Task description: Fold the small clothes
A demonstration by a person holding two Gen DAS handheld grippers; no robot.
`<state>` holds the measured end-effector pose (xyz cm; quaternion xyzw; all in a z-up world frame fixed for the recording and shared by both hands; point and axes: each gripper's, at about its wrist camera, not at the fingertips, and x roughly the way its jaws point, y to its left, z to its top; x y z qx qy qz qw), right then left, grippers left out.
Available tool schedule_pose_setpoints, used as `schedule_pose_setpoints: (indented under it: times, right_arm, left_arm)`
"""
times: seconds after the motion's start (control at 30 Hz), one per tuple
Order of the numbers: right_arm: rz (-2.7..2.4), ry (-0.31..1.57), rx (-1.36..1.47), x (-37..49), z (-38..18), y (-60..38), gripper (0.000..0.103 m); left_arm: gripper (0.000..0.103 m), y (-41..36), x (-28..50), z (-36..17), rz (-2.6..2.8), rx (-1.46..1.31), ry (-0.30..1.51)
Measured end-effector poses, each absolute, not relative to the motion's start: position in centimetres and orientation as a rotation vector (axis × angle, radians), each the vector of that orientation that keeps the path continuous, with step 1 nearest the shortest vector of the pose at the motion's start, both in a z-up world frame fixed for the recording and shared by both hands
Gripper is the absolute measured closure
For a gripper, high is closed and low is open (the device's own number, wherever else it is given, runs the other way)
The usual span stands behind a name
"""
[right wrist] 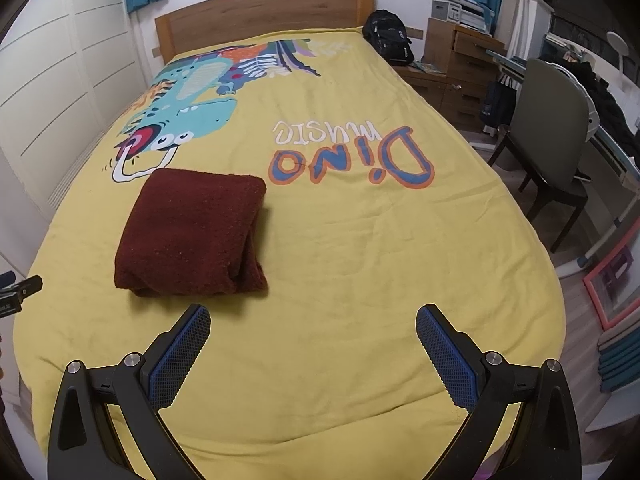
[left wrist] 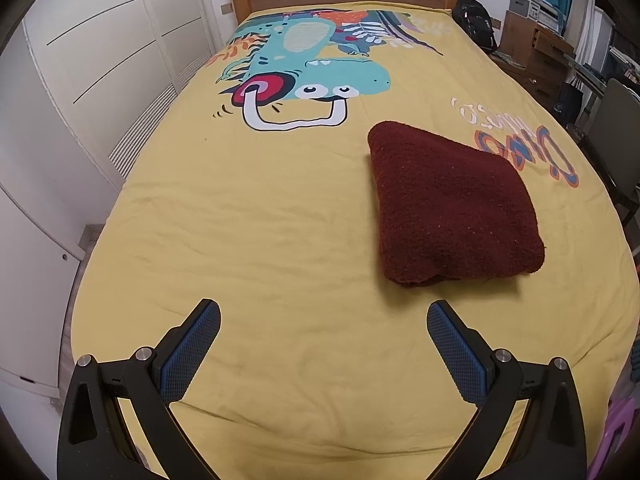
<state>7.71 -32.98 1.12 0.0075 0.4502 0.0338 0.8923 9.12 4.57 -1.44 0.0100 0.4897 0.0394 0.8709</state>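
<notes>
A dark red fleece garment (left wrist: 452,204) lies folded into a thick square on the yellow bedspread (left wrist: 248,232). In the left wrist view it sits ahead and to the right of my left gripper (left wrist: 323,314), which is open and holds nothing. In the right wrist view the same garment (right wrist: 188,232) lies ahead and to the left of my right gripper (right wrist: 313,318), whose blue-padded fingers are spread wide apart and hold nothing. Both grippers hover over the near end of the bed, apart from the garment. A tip of the left gripper (right wrist: 18,290) shows at the left edge of the right wrist view.
The bedspread (right wrist: 360,240) carries a dinosaur print and "Dino music" lettering. White wardrobe doors (left wrist: 80,80) run along the left. A wooden headboard (right wrist: 264,12), a black backpack (right wrist: 390,36), a wooden dresser (right wrist: 460,64) and a chair (right wrist: 552,148) stand at the back and right.
</notes>
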Motion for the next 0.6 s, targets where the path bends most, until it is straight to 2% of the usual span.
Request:
schedule_pose_setpoints:
  times: [0.6]
  right_arm:
    - [0.069, 0.938, 0.003, 7.86, 1.21, -32.79, 0.000]
  left_arm:
    - [0.001, 3.89, 8.99, -1.53, 0.079, 0.042, 1.027]
